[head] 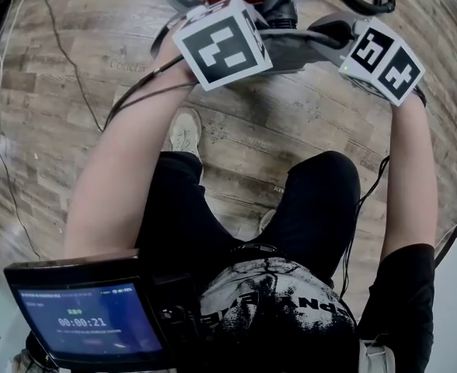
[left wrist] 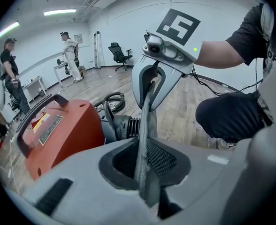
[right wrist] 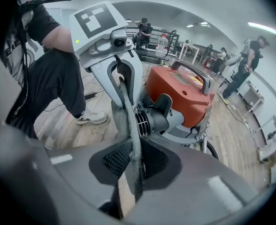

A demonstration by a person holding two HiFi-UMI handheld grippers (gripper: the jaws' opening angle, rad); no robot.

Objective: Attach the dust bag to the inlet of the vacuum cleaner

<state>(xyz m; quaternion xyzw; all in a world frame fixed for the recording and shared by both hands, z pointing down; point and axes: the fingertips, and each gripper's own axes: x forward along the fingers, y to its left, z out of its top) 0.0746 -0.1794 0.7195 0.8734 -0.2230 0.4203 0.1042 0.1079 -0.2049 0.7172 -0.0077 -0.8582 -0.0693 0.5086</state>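
Dust bag [left wrist: 146,108] sits clamped taut in the jaws of left gripper [left wrist: 141,148] and right gripper [right wrist: 133,150] beside vacuum inlet [right wrist: 149,119]; next step likely needs aligning it and pushing it on.

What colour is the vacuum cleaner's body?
Orange-red: the vacuum cleaner body shows best in the right gripper view.

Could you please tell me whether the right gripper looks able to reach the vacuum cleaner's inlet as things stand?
Probably yes. The black ribbed inlet lies just beyond the right gripper, and only the dust bag, clamped by it and the left gripper, crosses the way.
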